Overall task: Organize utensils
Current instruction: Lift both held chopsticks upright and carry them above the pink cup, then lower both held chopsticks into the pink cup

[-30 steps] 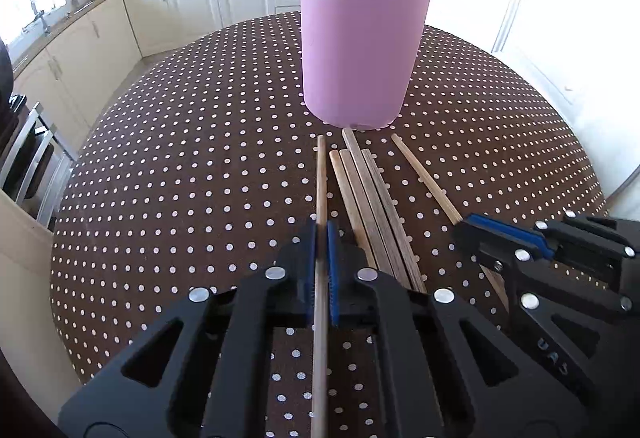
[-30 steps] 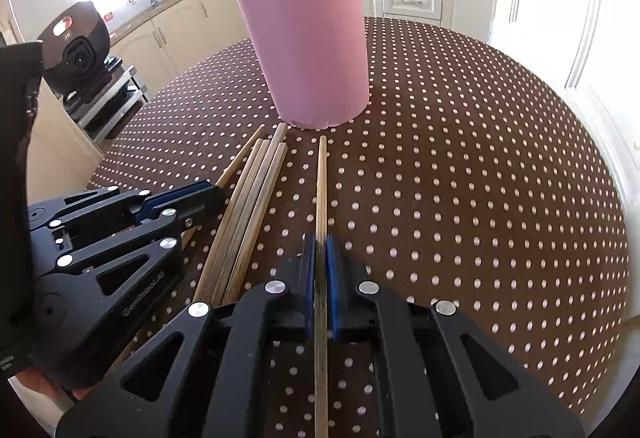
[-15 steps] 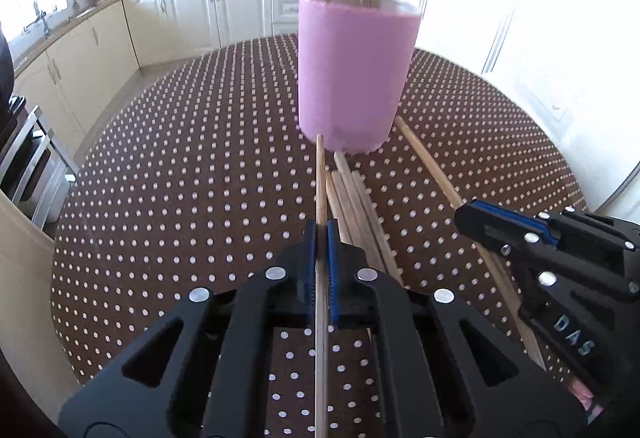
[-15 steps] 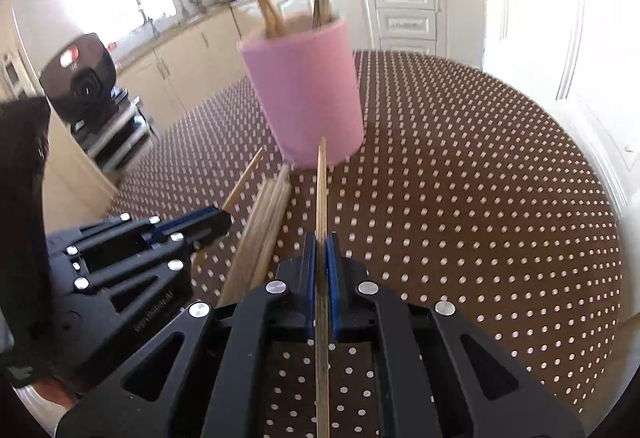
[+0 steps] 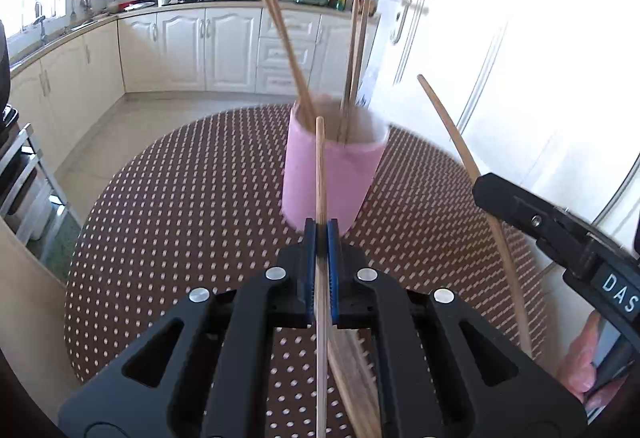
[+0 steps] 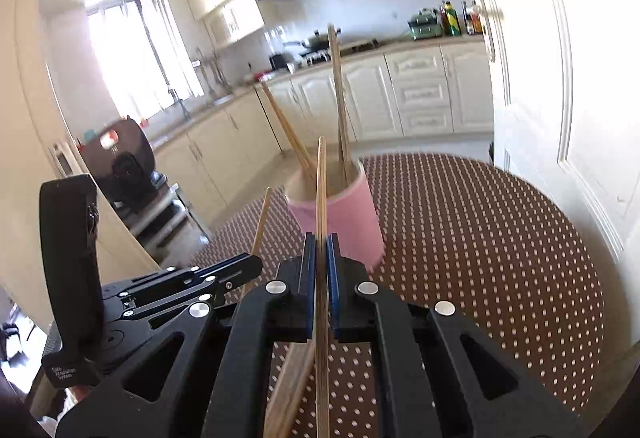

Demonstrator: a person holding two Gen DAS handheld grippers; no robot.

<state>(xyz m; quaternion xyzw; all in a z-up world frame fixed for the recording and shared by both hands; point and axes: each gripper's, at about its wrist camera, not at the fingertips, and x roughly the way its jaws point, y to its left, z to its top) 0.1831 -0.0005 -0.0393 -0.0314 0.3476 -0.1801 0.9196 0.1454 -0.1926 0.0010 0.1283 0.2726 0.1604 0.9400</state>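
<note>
Now, from the left wrist view, the left gripper [image 5: 321, 234] has risen off the desk [image 5: 192, 206] since the earlier frame — its fingers [image 5: 308, 270] are clamped on 1 chopstick [image 5: 320, 166], whose tip reaches up in front of the pink cup [image 5: 332, 174]. That cup, formerly close and large, sits farther off and holds 4 sticks [image 5: 288, 46]. The loose chopsticks [image 5: 352, 370] remain on the desk below the fingers. At right, the right gripper [image 5: 486, 184] has also lifted, pinching a second chopstick [image 5: 464, 150] that slants upward.

From the right wrist view, the right gripper [image 6: 321, 238] is closed on its chopstick [image 6: 321, 178], tip level with the cup [image 6: 344, 214] rim. The left gripper [image 6: 250, 264] at left holds its stick [image 6: 262, 222] — both raised clear of the desk [image 6: 480, 238].
</note>
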